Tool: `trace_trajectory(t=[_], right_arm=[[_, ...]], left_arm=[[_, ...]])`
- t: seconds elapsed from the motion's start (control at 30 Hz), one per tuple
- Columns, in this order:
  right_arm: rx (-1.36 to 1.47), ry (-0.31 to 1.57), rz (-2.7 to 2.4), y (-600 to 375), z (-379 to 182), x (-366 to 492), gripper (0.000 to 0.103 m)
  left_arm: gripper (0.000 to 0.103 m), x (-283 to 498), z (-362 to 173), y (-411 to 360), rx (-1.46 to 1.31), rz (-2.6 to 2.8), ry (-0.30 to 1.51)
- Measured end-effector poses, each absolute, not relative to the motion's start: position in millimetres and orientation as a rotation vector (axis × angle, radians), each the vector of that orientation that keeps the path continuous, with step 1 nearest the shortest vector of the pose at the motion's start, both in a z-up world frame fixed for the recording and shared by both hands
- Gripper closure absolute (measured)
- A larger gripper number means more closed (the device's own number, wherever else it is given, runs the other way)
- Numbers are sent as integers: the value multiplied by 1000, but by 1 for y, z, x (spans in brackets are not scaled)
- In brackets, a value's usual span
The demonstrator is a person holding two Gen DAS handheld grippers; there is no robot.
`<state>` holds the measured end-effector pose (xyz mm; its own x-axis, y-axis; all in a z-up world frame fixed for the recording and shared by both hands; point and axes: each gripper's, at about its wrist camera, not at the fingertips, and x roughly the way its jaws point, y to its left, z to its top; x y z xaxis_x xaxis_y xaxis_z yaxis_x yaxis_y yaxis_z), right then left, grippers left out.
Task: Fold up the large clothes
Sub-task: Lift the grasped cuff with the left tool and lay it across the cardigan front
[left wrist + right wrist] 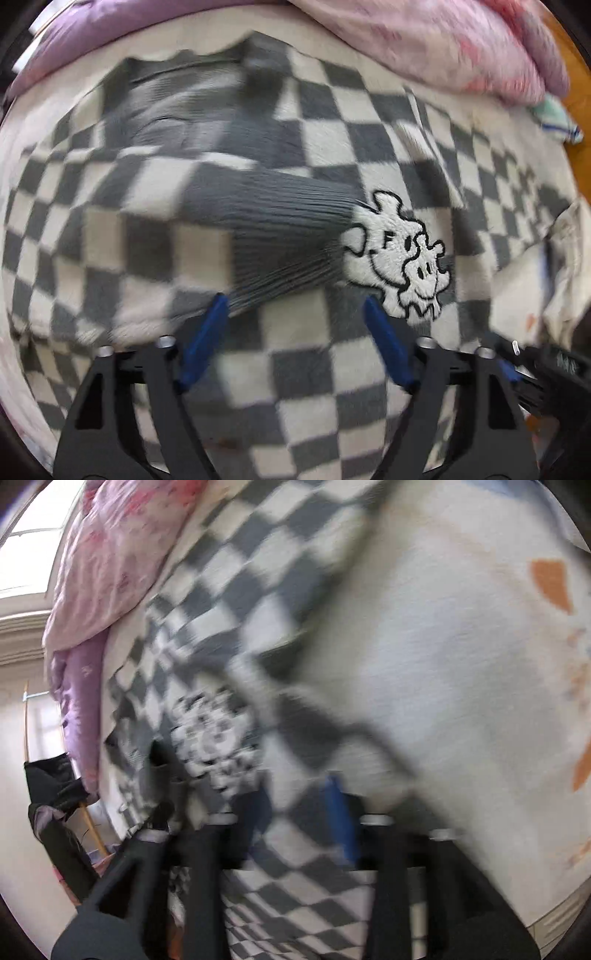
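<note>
A grey-and-white checkered fleece garment lies spread flat below me and fills the left wrist view. A grey ribbed cuff lies across it, next to a white embroidered cartoon patch. My left gripper points down just above the fleece. Its blue pads stand wide apart with only flat cloth under the gap. The right wrist view is blurred. It shows the same checkered garment and the patch. My right gripper hovers over the fleece with its blue fingers apart, gripping nothing.
A pink floral quilt and purple bedding lie along the far side. A white cloth with orange prints lies beside the garment. A green-and-white cloth sits near a wooden edge. A black tool part shows at lower right.
</note>
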<state>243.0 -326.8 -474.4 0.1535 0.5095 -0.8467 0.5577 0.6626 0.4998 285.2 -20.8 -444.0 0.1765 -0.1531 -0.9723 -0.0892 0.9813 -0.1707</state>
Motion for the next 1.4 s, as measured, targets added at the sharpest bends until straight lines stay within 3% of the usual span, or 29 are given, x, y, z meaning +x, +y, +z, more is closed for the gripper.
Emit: trace_trajectory(t=[0.2,0.57,0.63,0.67,0.7,0.77,0.87,0.93,0.97,1.0,1.07,1.13,1.17,1.4], right_arm=[[782,1497,81,-255,-460,280,35],[562,1516,134,-141,-489,344,35],[507,1451,98,-129,-491,354,37],[485,1427,64,-130,-492,353,55],[465,1404,36,-126,-493,355,75],[450,1381,25,-122,-490,358,87],[432,1353,0,-122,-472,353,91],[429,1351,-36,-131,-471,350,92],[392,1356,-94,-135,-476,351,102],[308,1363,-218,-144,-487,353,102],[418,1430,-223,-166,-509,358,102],[651,1401,-143,-186,-498,354,90],[655,1393,-112,-187,-491,352,89],[394,1319,149,-128,-448,326,87]], left_arm=[[16,246,-424,89,-469,85,1351],[18,192,-481,275,-886,412,1322],[26,183,-486,296,-985,448,1252],[36,180,-490,303,-1040,460,1232],[55,176,-496,309,-1073,486,1239],[76,167,-502,322,-1078,516,1278],[84,162,-495,322,-1036,486,1279],[85,162,-489,318,-978,500,1291],[85,165,-489,315,-943,504,1303],[85,169,-491,312,-887,516,1323],[85,178,-496,300,-827,513,1355],[79,190,-487,291,-717,482,1404],[68,192,-480,287,-661,472,1415],[68,213,-426,243,-292,395,1331]])
